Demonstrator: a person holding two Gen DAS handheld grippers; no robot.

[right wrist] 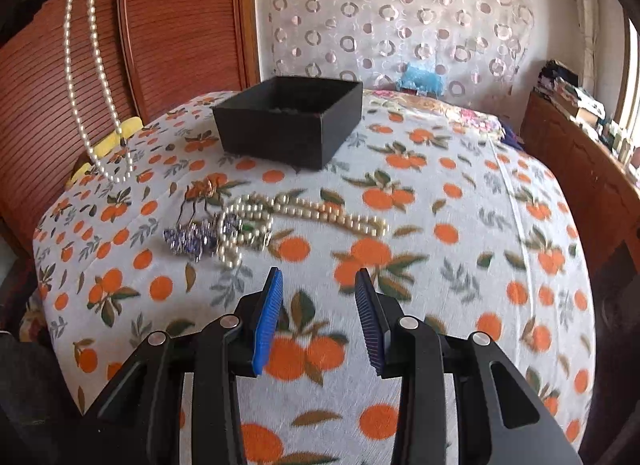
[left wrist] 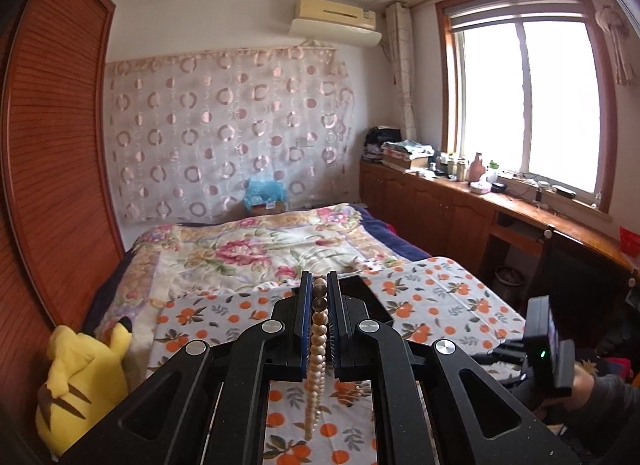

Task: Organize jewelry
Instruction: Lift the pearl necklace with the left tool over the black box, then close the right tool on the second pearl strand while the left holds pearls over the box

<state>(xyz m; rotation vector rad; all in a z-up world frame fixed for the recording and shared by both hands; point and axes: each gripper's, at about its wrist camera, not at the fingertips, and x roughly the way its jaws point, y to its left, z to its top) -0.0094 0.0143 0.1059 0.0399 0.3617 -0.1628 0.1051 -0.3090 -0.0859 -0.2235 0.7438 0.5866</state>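
Above the orange-print cloth (right wrist: 420, 201), left claw (left wrist: 320, 285) clamped on a dangling pearl necklace (right wrist: 86, 77), right claw (right wrist: 319, 277) part open and empty, black box (right wrist: 288, 121) beyond heaped jewelry (right wrist: 240, 229).

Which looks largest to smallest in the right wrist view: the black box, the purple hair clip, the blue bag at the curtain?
1. black box, clearly the largest.
2. purple hair clip and blue bag look about alike; the bag lies farther away, so I do not rank them.
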